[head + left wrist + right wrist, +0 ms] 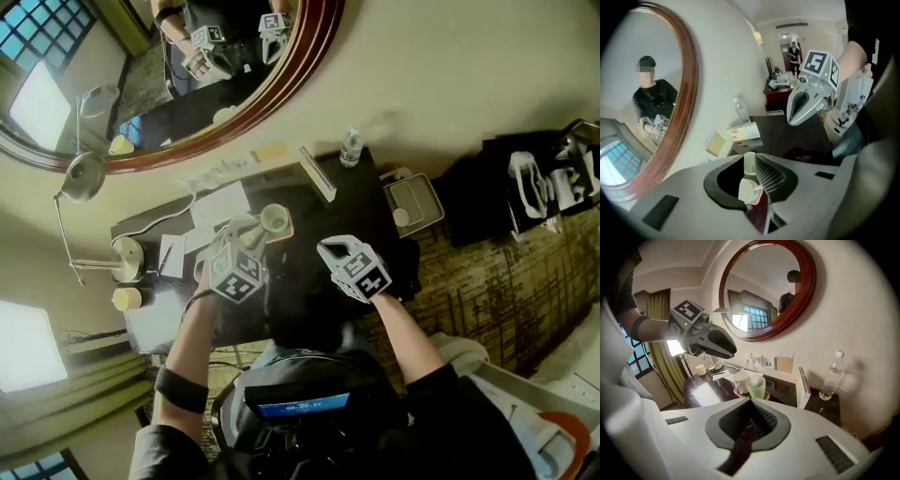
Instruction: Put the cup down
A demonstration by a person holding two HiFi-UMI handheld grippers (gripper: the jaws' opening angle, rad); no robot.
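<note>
The right gripper (751, 405) at 6 o'clock had its jaws closed on nothing. At centre, a white cup (740, 380) and a green glass (756, 387) stood side by side on an orange tray (737, 392). The left gripper (731, 349) hung at 10 o'clock, and a water bottle (831, 377) stood at 3.

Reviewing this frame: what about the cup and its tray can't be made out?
- white cup: contents unseen; right gripper view, its own wall hides the inside.
- tray: mostly covered; right gripper view, by cup, green glass and the right gripper.
- green glass: left gripper view, only part shows past the left gripper.
</note>
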